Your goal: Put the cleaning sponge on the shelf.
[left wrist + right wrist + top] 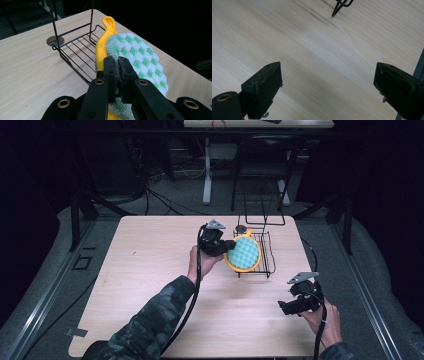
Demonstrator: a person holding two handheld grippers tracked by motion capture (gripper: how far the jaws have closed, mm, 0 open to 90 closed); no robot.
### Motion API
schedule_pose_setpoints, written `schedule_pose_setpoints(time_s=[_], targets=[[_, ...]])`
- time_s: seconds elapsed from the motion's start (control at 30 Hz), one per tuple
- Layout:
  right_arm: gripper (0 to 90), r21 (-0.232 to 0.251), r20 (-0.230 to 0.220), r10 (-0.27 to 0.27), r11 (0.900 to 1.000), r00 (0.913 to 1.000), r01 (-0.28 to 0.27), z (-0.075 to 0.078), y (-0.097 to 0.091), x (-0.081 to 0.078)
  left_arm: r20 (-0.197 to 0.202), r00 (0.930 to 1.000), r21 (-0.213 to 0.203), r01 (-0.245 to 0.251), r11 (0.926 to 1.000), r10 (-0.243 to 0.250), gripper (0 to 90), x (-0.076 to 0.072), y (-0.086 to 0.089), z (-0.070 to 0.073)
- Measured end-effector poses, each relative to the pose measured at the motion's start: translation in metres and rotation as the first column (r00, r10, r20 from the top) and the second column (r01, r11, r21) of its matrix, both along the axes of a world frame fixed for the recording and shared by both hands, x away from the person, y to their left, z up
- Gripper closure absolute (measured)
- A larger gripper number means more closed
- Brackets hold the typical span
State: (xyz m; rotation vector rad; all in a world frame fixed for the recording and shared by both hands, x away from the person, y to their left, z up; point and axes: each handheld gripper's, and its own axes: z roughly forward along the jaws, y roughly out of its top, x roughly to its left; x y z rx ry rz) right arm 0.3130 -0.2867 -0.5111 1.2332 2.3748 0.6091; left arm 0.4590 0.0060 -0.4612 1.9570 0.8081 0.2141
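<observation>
Round scrubber (243,253), green-checked pad on a yellow backing with a loop, held on edge over the near-left corner of the black wire rack (264,251). Left gripper (226,247) clamped on the scrubber's edge. Right gripper (286,306) near the table's (150,255) right front, jaws wide apart, nothing between them.

Tongs (118,67) clamp the yellow-rimmed green scrubber (136,53) beside a wire rack (75,47)
</observation>
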Motion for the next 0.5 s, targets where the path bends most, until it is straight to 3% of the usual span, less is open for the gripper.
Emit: schedule_pose_setpoints(time_s=[0.23, 0.5], targets=[[8.0, 0.01, 0.003, 0.004, 0.9999, 1.0, -0.004, 0.0, 0.0, -0.001, 0.026, 0.9984, -0.018, -0.049, 0.9987, 0.049, 86.3, 0.006, -0.006, -0.007], [8.0, 0.017, 0.004, 0.002, 0.9999, 1.0, -0.002, 0.001, -0.001, 0.0, 0.017, 0.9978, -0.029, -0.064, 0.9975, 0.065, 86.3, 0.012, -0.013, -0.015]])
